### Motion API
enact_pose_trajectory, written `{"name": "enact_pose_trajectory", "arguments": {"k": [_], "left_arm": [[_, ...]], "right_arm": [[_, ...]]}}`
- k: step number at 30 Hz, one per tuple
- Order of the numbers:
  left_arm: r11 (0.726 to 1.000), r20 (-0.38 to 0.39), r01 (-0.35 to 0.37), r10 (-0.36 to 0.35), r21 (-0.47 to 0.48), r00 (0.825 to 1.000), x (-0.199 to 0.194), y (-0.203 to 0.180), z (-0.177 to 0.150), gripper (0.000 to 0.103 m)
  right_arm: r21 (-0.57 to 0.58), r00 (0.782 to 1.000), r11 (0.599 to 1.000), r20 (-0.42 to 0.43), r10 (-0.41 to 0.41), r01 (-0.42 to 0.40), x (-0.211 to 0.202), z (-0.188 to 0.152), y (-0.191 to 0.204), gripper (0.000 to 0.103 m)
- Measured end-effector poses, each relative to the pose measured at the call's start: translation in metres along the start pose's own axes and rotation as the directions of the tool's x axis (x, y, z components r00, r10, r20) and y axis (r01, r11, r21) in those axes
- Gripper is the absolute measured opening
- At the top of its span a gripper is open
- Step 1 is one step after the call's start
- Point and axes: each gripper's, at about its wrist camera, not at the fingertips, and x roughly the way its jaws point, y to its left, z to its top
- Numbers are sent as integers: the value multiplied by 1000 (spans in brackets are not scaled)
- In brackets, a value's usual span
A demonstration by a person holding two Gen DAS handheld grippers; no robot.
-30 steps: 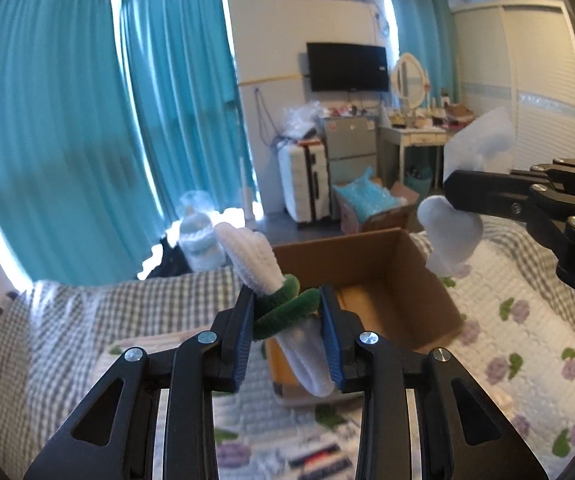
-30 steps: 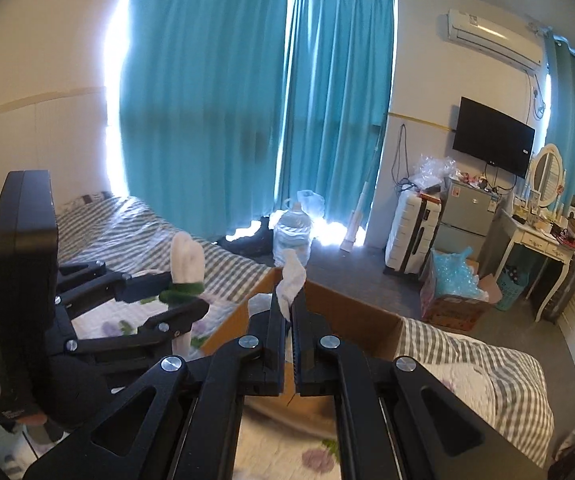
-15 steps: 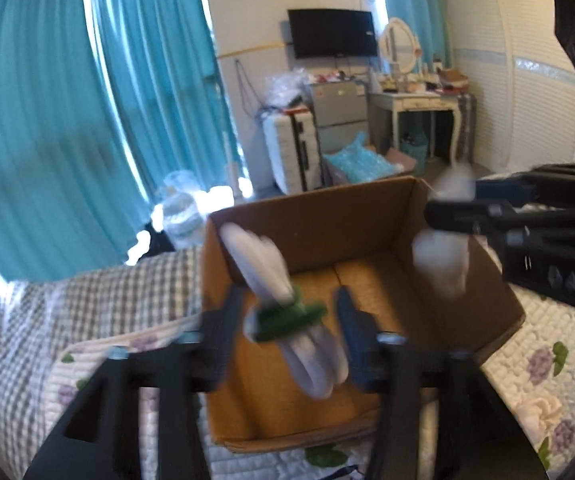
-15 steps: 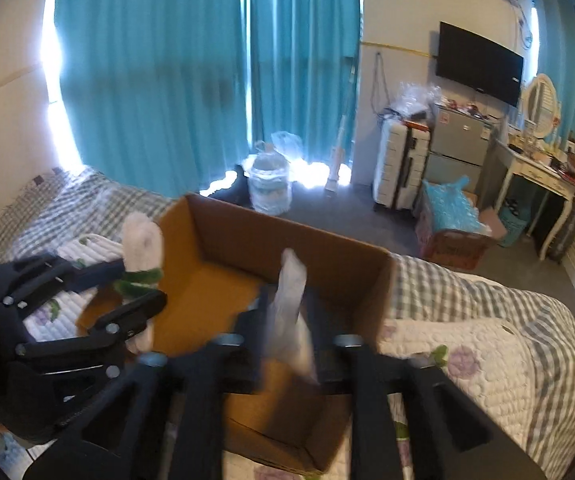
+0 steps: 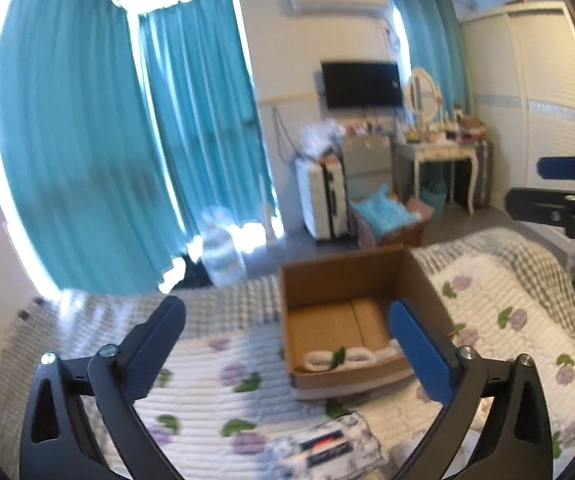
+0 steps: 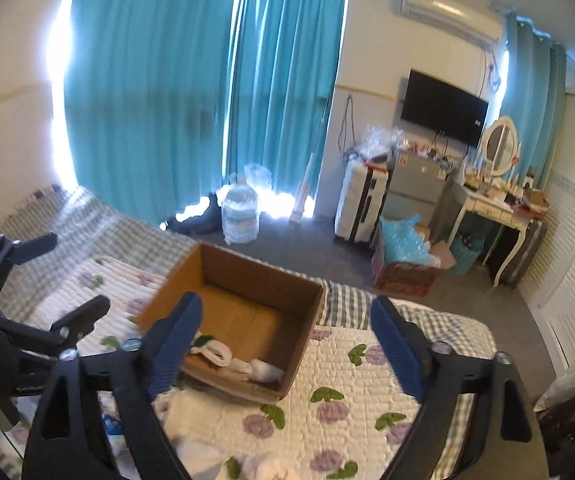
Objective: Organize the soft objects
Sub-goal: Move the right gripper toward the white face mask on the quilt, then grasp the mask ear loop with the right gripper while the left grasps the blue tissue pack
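An open cardboard box (image 5: 339,276) (image 6: 243,276) stands on the bed. Inside, against its near wall, lie a white sock with a green band (image 5: 337,358) (image 6: 209,346) and a plain white sock (image 5: 391,350) (image 6: 265,370). My left gripper (image 5: 287,336) is wide open and empty, held above the quilt in front of the box; it also shows in the right wrist view (image 6: 67,276). My right gripper (image 6: 287,332) is wide open and empty above the box's near side; it also shows in the left wrist view (image 5: 527,184).
The bed carries a white quilt with purple flowers (image 5: 215,380) (image 6: 351,388) over a checked sheet. A patterned packet (image 5: 323,446) lies near me on the quilt. More white soft items (image 6: 271,468) lie at the near edge. Beyond the bed are a water jug (image 6: 241,216), a suitcase and a dressing table.
Both grippers opened and let go of their socks, which now lie in the box. Both grippers then pulled up and back from the box.
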Motion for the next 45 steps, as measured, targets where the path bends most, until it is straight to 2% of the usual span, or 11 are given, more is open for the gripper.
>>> {"name": "enact_pose_trajectory", "arguments": {"k": [4,7,12,18,24,28,33,37,40,42,45], "left_arm": [[1000,61,-29,29,-1,998,-61,14,6,103],[999,65,-21,23,-30,998,-95,24,1,103],[999,32,-21,22,-47,999,-121,27,-27,103],[995,-35,-12,9,-102,999,-109,19,-84,103],[989,-112,-29,13,-145,994,-69,7,-132,103],[979,-178,-117,86,-168,980,-35,7,-166,103],[981,-279,-124,80,-146,957,-6,9,-211,103],[981,-306,-82,25,-175,952,0,12,-217,103],[981,-297,-64,8,-181,955,-2,10,-216,103],[984,-300,-64,11,-167,954,-2,6,-217,103],[987,-304,-57,9,-149,953,-1,1,-218,103]], "right_arm": [[-3,1000,1000,25,-15,15,-64,2,9,103],[-15,1000,1000,23,-22,22,-93,-10,22,103],[-53,1000,999,-30,4,-6,-105,-54,45,103],[-108,978,992,-203,39,-62,-50,-134,83,103],[-108,947,993,-321,6,-43,16,-190,96,103],[-51,935,996,-353,45,-67,46,-212,98,103],[-17,921,996,-383,73,-86,70,-229,107,102],[-28,907,992,-409,103,-126,78,-234,115,99],[-37,897,988,-426,120,-150,84,-240,121,85],[-46,891,989,-442,108,-143,87,-245,122,65],[-20,886,989,-447,123,-147,82,-246,114,51]]}}
